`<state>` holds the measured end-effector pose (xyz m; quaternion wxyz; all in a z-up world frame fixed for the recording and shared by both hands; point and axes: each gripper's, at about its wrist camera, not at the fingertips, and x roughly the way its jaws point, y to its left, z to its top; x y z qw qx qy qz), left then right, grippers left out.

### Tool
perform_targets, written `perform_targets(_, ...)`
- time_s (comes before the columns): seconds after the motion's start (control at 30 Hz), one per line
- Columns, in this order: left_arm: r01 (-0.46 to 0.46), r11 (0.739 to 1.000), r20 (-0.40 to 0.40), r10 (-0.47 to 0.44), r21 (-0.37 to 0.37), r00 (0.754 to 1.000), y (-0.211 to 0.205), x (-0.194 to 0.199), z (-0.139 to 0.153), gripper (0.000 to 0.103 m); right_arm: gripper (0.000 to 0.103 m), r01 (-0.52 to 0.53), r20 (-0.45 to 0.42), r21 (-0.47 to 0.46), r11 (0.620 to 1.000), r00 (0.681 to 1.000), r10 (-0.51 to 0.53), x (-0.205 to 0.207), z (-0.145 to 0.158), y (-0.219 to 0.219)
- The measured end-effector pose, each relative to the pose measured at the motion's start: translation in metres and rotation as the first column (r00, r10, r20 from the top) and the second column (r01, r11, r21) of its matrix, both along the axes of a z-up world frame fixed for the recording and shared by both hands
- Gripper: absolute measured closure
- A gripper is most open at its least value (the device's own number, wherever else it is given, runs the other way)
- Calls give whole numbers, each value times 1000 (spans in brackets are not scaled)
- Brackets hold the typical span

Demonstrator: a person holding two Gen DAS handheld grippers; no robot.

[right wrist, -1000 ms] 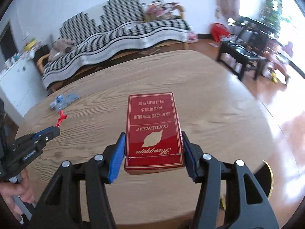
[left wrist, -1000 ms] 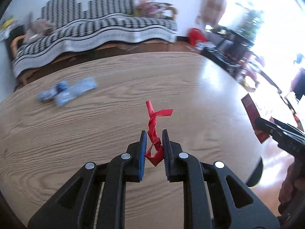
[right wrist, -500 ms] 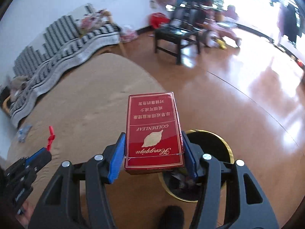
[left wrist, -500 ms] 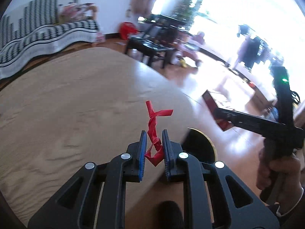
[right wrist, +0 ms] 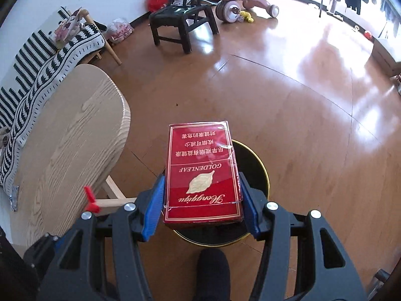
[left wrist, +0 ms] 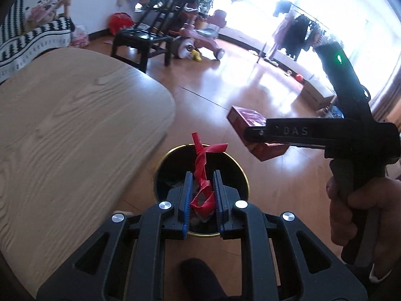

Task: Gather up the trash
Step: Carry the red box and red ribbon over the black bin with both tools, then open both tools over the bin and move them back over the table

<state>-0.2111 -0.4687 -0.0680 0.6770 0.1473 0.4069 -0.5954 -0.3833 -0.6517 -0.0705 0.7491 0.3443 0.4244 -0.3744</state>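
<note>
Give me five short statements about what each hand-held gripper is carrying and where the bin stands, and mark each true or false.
1. The left hand-held gripper is shut on a red ribbon. True.
2. The right hand-held gripper holds a blue wrapper. False: it grips a red cigarette box.
3. The black bin with the gold rim stands on the floor beside the wooden table. True.
4. The ribbon lies on the table. False: it is held above the bin.
5. The box is already inside the bin. False: it is clamped between the pads, over the bin.
</note>
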Motion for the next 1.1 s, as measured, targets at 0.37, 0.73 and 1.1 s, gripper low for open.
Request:
perform_targets(0.37, 38, 999, -28, -38, 26, 999, -24, -7, -15, 87, 48, 41, 7, 16, 999, 999, -41, -4, -1, -9)
perform_targets(0.73, 60, 997, -62, -57, 43, 996, -40, -7, -28, 87, 47, 72, 17, 18, 997, 997, -73, -14, -2, -11)
perform_targets(1.1, 48, 999, -72, -47, 15, 996, -36, -6, -28, 36, 26, 94, 16, -10, 996, 995, -94, -15, 2, -11)
